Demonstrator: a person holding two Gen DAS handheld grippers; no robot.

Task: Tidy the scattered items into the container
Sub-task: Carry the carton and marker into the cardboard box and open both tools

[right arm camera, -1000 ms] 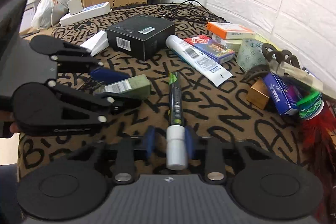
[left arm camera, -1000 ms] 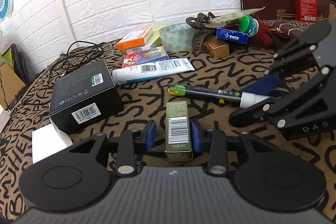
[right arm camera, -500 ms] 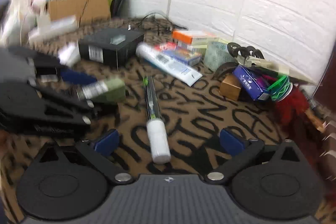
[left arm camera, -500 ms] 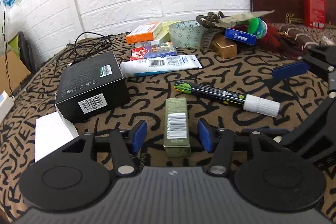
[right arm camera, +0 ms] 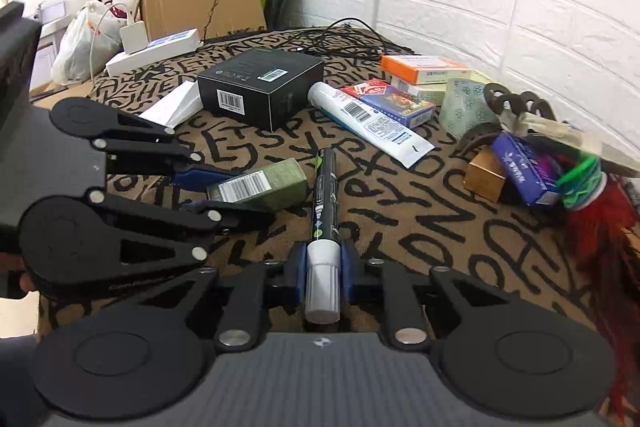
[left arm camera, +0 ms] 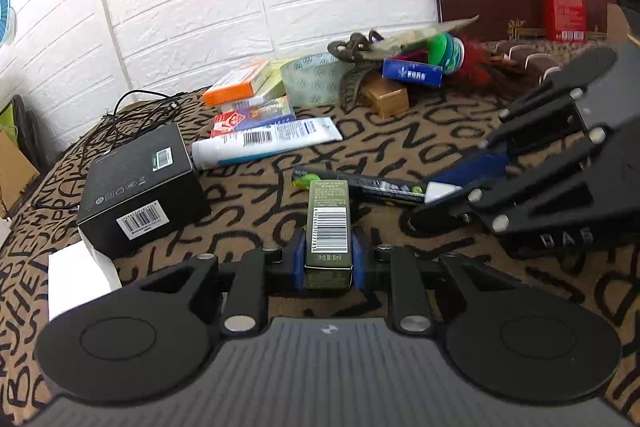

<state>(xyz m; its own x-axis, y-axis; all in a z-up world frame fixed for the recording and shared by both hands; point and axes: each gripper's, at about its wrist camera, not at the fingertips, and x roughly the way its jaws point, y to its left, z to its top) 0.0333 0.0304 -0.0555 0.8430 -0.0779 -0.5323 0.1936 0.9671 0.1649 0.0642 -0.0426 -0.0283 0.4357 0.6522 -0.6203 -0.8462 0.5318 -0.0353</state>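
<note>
My left gripper [left arm camera: 328, 263] is shut on a small olive-green box [left arm camera: 329, 227] with a barcode, low over the patterned cloth. My right gripper [right arm camera: 323, 269] is shut on the white cap end of a black marker [right arm camera: 325, 195] whose green tip points away. In the left wrist view the right gripper [left arm camera: 460, 187] comes in from the right onto the marker [left arm camera: 360, 183]. In the right wrist view the left gripper [right arm camera: 216, 187] holds the green box [right arm camera: 264, 183] just left of the marker. No container is clearly in view.
A black box [left arm camera: 140, 183], a white tube [left arm camera: 264, 143], orange and coloured cartons [left arm camera: 240, 87], a tape roll [left arm camera: 312, 79] and a heap of small items [left arm camera: 412, 67] lie beyond. A cardboard box [right arm camera: 200, 7] and bags stand past the table edge.
Half a second ago both grippers were open and drawn back from the items. Now each has closed again, the left on the green box and the right on the marker.
</note>
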